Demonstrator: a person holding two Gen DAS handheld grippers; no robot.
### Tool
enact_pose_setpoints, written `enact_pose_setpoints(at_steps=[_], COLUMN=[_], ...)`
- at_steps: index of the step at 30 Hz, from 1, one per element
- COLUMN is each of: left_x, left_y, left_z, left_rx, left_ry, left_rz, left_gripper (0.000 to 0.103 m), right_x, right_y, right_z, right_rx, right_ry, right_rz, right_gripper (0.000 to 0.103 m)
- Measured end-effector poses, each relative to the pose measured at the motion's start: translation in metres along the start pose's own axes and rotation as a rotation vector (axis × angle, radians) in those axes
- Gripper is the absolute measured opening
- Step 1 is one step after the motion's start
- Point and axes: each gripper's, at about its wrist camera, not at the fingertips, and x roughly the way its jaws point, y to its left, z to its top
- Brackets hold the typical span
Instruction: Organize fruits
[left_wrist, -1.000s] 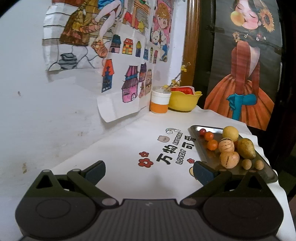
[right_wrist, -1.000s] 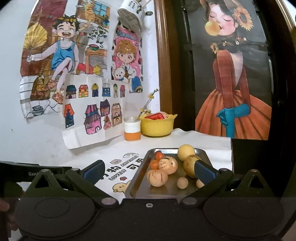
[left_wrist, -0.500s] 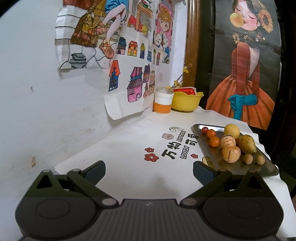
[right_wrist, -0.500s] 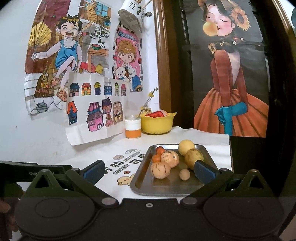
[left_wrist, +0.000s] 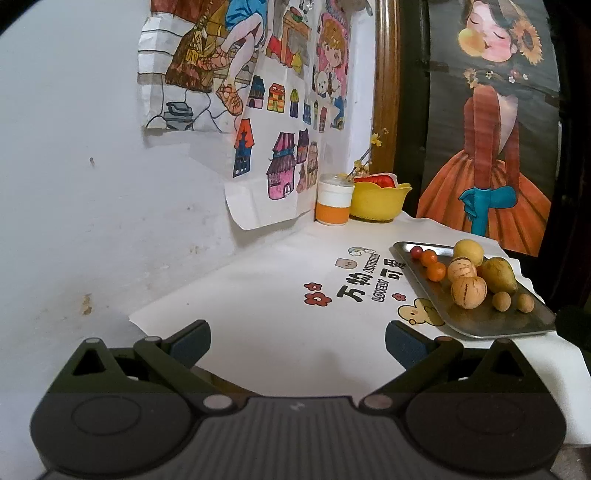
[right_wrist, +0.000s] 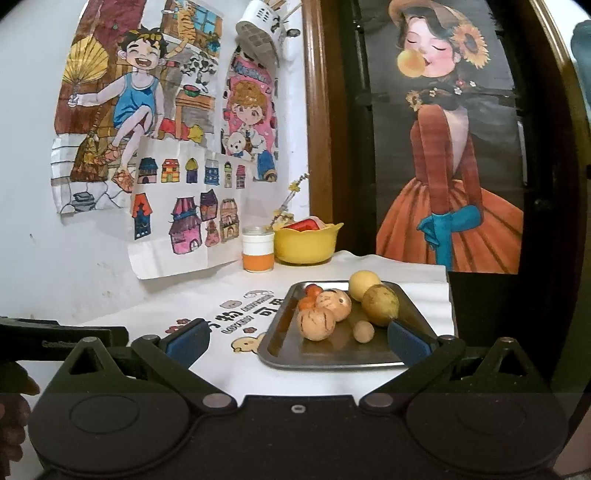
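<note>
A steel tray (left_wrist: 480, 326) (right_wrist: 321, 356) lies on the white printed cloth (left_wrist: 280, 325) (right_wrist: 258, 280) and carries several fruits. Two striped tan melons (left_wrist: 468, 291) (right_wrist: 316, 323), a yellow round fruit (left_wrist: 468, 251) (right_wrist: 364, 285), a green-yellow pear (left_wrist: 498, 275) (right_wrist: 380, 304), small orange and red tomatoes (left_wrist: 428, 257) (right_wrist: 312, 291) and small brown round fruits (left_wrist: 501, 301) (right_wrist: 363, 331) sit on it. My left gripper (left_wrist: 297, 341) is open and empty, left of the tray over bare cloth. My right gripper (right_wrist: 297, 341) is open and empty, short of the tray's near edge.
A yellow bowl (left_wrist: 380, 201) (right_wrist: 306, 242) with something red inside and a white-and-orange jar (left_wrist: 333, 199) (right_wrist: 258, 249) stand at the back by the wall. Drawings hang on the wall to the left. The table ends to the right of the tray, beside a dark door with a poster.
Both grippers have drawn back from the tray and risen a little, so the tray and fruits look smaller and farther. Both stay open and empty. Nothing on the tray has moved.
</note>
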Motion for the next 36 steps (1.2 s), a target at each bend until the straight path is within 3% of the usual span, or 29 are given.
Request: enact_pose_setpoints(at_steps=[19, 36], left_x=[-0.012, -0.014], left_y=[0.000, -0.001], left_z=[-0.028, -0.034], left_rx=[-0.006, -0.006], left_ry=[-0.037, -0.053], left_rz=[-0.055, -0.070], left_gripper=[0.103, 0.103], right_x=[-0.006, -0.004], right_y=[-0.008, -0.007], right_z=[-0.028, -0.035], right_rx=[-0.003, -0.013], right_ry=[0.001, 0.014], right_rz=[-0.098, -0.089], right_gripper=[0.102, 0.102])
